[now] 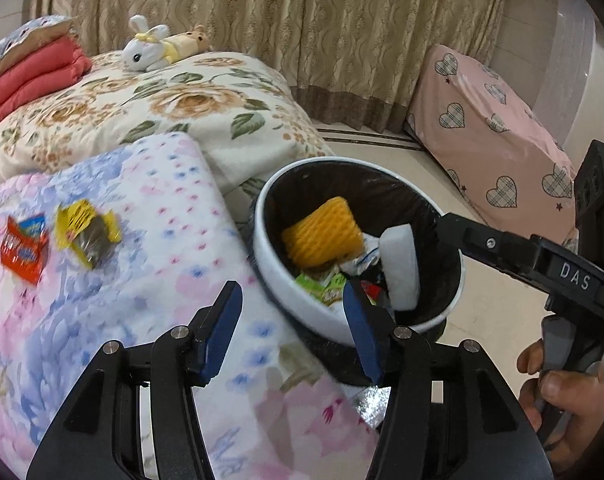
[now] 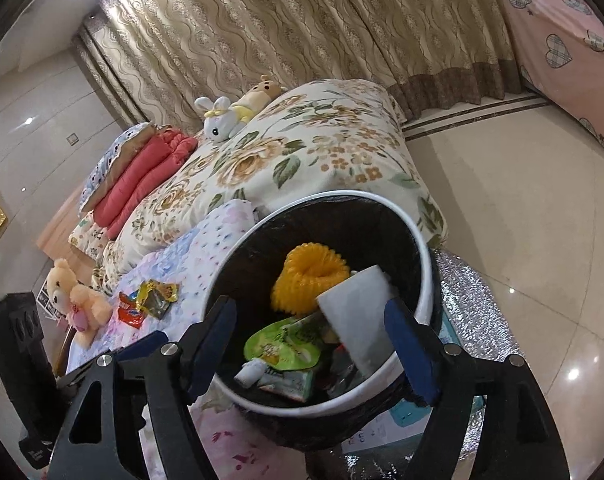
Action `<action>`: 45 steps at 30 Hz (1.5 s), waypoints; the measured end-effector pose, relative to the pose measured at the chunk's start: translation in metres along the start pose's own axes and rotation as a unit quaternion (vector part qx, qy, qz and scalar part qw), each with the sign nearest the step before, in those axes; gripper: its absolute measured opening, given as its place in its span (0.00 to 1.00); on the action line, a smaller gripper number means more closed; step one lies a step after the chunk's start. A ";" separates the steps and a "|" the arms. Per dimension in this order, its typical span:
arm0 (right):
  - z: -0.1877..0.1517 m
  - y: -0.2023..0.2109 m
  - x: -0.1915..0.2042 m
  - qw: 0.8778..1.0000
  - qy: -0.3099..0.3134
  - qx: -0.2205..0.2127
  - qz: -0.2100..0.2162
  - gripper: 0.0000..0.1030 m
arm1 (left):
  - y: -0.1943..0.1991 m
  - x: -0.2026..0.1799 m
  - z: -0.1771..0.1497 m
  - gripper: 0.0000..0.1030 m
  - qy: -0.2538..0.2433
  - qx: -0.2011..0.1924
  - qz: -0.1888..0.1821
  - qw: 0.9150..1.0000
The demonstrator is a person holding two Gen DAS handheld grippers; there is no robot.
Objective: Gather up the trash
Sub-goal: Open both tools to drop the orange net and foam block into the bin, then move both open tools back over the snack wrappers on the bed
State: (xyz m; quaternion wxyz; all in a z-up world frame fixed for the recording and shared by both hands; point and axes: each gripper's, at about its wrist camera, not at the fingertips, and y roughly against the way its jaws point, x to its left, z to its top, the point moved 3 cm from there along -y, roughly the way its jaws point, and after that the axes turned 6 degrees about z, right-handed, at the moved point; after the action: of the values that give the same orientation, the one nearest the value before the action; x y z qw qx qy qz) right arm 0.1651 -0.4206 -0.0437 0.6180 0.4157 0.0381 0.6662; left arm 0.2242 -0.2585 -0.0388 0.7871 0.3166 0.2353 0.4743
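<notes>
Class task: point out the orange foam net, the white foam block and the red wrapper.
orange foam net [image 1: 322,236], left wrist view, middle of its mesh
white foam block [image 2: 356,312], right wrist view, flat face
red wrapper [image 1: 24,250], left wrist view, centre

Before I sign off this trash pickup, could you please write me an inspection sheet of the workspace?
Surface: bed with a pastel flowered blanket; tiled floor beside it.
Job's things: white bin with a black liner holds a yellow foam net, a white foam block and green packets. A red wrapper and a yellow wrapper still lie on the blanket.
Clutter: plush rabbit, teddy bear, folded red quilt.
Grippers: left gripper open, empty; right gripper open above the bin, pads clear of the block.
Cables: nothing seen.
Surroundings: beige curtain, pink heart-print cover.
</notes>
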 end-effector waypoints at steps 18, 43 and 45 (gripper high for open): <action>-0.047 -0.019 0.078 0.997 0.045 0.040 0.047 0.89 | 0.043 0.110 -0.058 0.52 0.112 -0.003 0.057 0.992; -0.087 -0.085 0.166 0.984 0.109 0.108 0.089 0.91 | 0.062 0.218 -0.092 0.53 0.207 -0.004 0.102 0.973; -0.088 -0.092 0.168 0.983 0.111 0.113 0.092 0.91 | 0.060 0.220 -0.091 0.53 0.210 -0.003 0.102 0.972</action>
State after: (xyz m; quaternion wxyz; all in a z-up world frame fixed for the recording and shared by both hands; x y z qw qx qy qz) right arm 0.2036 -0.2145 -0.0672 0.4953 0.4077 0.1430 0.7537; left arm 0.2242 -0.0150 -0.0730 0.6688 0.2297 0.3604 0.6084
